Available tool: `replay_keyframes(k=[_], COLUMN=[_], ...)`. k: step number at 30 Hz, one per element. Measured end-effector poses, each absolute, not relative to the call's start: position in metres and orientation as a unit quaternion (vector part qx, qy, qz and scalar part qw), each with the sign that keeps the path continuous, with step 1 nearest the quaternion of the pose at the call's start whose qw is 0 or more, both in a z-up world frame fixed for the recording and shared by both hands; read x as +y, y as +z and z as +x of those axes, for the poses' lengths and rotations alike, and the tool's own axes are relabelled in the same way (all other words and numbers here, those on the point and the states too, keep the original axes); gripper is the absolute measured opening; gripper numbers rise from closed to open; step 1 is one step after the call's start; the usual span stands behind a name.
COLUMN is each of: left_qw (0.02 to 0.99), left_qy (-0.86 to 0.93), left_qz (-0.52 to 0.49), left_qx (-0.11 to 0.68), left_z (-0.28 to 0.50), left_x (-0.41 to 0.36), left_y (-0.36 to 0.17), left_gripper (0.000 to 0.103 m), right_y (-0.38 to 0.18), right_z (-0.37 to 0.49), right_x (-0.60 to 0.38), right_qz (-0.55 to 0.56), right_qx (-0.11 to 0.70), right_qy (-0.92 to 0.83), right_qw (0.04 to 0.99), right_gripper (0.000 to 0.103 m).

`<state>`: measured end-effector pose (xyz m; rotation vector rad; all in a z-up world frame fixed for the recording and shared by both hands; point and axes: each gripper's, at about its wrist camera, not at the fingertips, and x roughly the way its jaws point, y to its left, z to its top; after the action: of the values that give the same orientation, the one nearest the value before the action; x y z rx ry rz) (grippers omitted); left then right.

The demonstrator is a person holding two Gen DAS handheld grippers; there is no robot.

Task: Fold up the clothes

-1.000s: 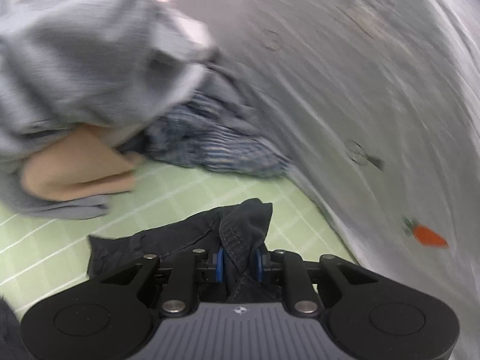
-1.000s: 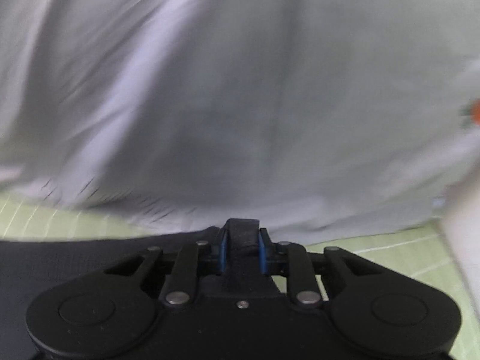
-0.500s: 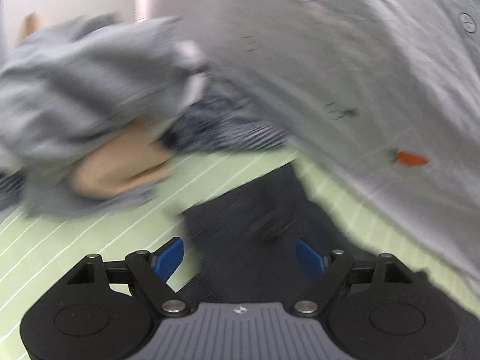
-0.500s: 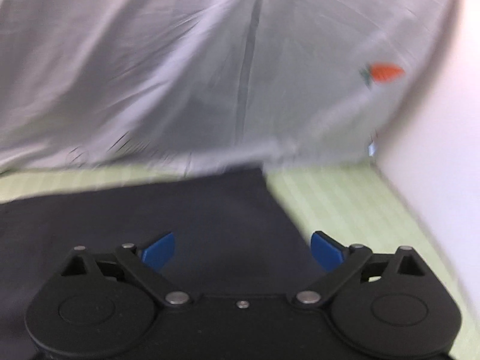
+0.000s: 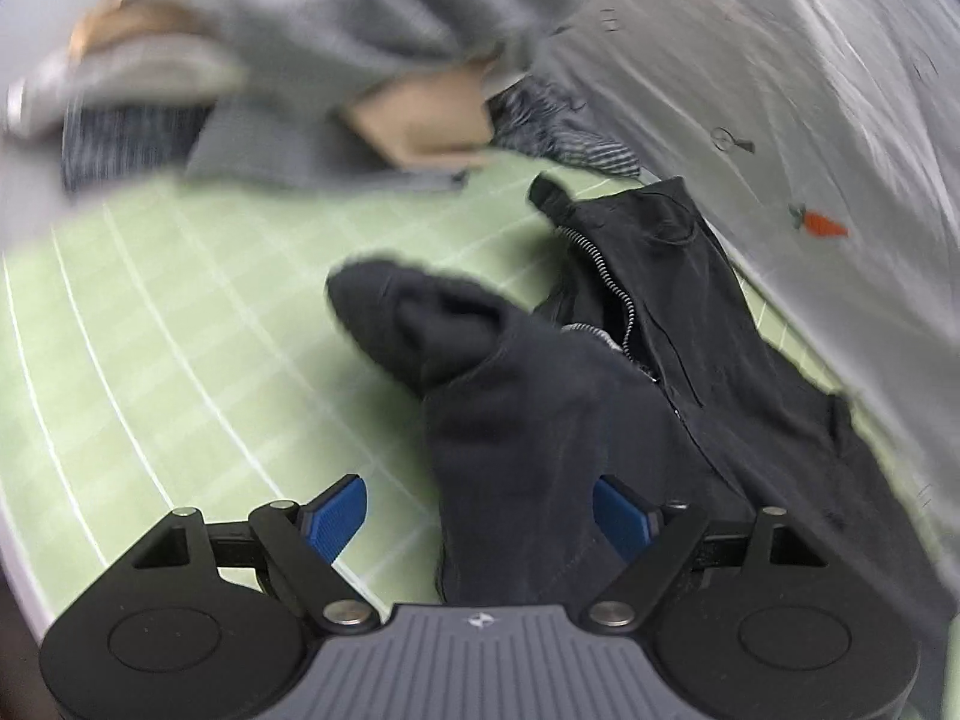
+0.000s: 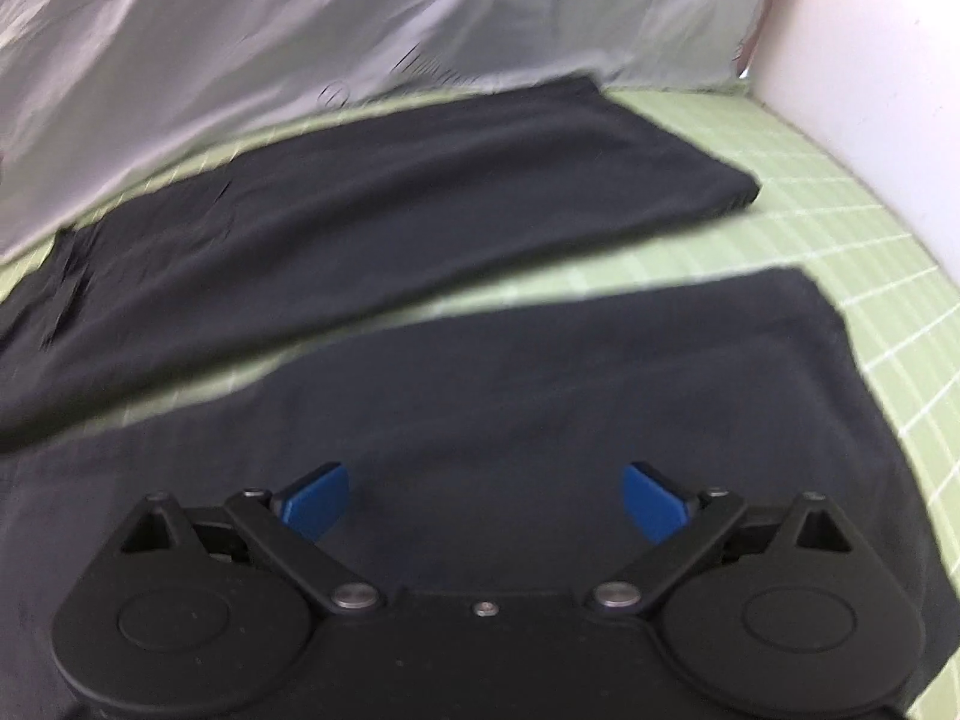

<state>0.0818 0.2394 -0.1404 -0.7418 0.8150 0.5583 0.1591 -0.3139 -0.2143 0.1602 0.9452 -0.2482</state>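
Observation:
Black trousers lie on the green checked sheet. In the left wrist view the waist end [image 5: 630, 324] shows an open zipper and a rumpled flap. My left gripper [image 5: 480, 516] is open and empty just above this cloth. In the right wrist view the two trouser legs [image 6: 420, 192] lie flat side by side, the nearer leg [image 6: 540, 396] under my right gripper [image 6: 486, 501], which is open and empty.
A pile of grey, tan and striped clothes [image 5: 360, 60] lies at the far side in the left wrist view. A grey quilt with carrot prints [image 5: 810, 120] runs along the trousers; it also shows in the right wrist view [image 6: 360, 30]. A white wall [image 6: 870, 60] stands at the right.
Both grippers were shut on the black cloth a second ago. Both have opened, let it go and drawn back, and the trousers now lie spread on the sheet.

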Motion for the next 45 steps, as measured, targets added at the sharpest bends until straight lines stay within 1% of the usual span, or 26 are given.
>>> replay_keyframes(k=[4,6,11,12,13,15,16,17,19,21,23,25,27,32,35,37,39,41,45], left_qw=[0.786,0.778,0.771,0.773,0.778,0.79,0.798,0.807,0.833,0.862,0.891,0.908,0.912,0.894,0.903,0.902,0.896,0.889,0.874], left_qy=[0.246,0.238,0.25,0.251,0.248,0.236,0.231,0.225,0.203,0.17,0.12,0.07,0.028,0.001,0.005,0.003,-0.011,-0.023,-0.029], left_qz=[-0.452,-0.483,-0.511,-0.51,-0.508,-0.501,-0.494,-0.481,-0.446,-0.4,-0.348,-0.303,-0.266,-0.19,-0.149,-0.155,-0.196,-0.24,-0.324], left_qx=[0.344,0.323,0.287,0.28,0.273,0.262,0.259,0.258,0.258,0.26,0.265,0.282,0.311,0.405,0.403,0.404,0.398,0.39,0.36], left_z=[0.078,0.082,0.088,0.09,0.092,0.097,0.101,0.106,0.118,0.13,0.144,0.157,0.167,0.179,0.175,0.174,0.168,0.161,0.138], left_x=[0.269,0.284,0.315,0.32,0.322,0.325,0.325,0.324,0.314,0.296,0.271,0.238,0.202,0.139,0.129,0.132,0.142,0.154,0.182], left_y=[-0.156,-0.158,-0.16,-0.16,-0.158,-0.155,-0.152,-0.148,-0.137,-0.124,-0.112,-0.108,-0.116,-0.166,-0.168,-0.162,-0.156,-0.15,-0.138], left_gripper=[0.085,0.087,0.088,0.085,0.081,0.049,0.041,0.025,0.024,0.018,0.016,0.015,0.015,0.017,0.021,0.026,0.043,0.046,0.045], right_y=[-0.219,-0.221,-0.229,-0.229,-0.229,-0.229,-0.23,-0.23,-0.23,-0.23,-0.23,-0.23,-0.231,-0.232,-0.232,-0.232,-0.233,-0.233,-0.234], right_z=[0.147,0.137,0.111,0.107,0.103,0.097,0.096,0.096,0.098,0.098,0.098,0.098,0.096,0.095,0.096,0.096,0.096,0.096,0.096], right_x=[-0.305,-0.303,-0.304,-0.303,-0.303,-0.302,-0.301,-0.301,-0.301,-0.3,-0.299,-0.299,-0.299,-0.3,-0.3,-0.3,-0.3,-0.3,-0.299], right_qz=[0.091,0.099,0.105,0.103,0.102,0.099,0.1,0.1,0.101,0.102,0.101,0.101,0.1,0.096,0.093,0.091,0.089,0.088,0.088], right_qx=[0.462,0.463,0.467,0.467,0.467,0.467,0.466,0.466,0.466,0.465,0.464,0.464,0.461,0.461,0.463,0.462,0.46,0.457,0.453], right_qy=[-0.125,-0.135,-0.167,-0.168,-0.169,-0.169,-0.17,-0.172,-0.174,-0.176,-0.176,-0.176,-0.175,-0.17,-0.163,-0.159,-0.157,-0.156,-0.158], right_qw=[0.873,0.871,0.862,0.862,0.862,0.862,0.862,0.862,0.862,0.862,0.862,0.862,0.864,0.866,0.866,0.868,0.869,0.871,0.873], right_gripper=[0.099,0.099,0.103,0.103,0.103,0.103,0.103,0.103,0.103,0.103,0.103,0.103,0.103,0.103,0.103,0.103,0.103,0.103,0.103])
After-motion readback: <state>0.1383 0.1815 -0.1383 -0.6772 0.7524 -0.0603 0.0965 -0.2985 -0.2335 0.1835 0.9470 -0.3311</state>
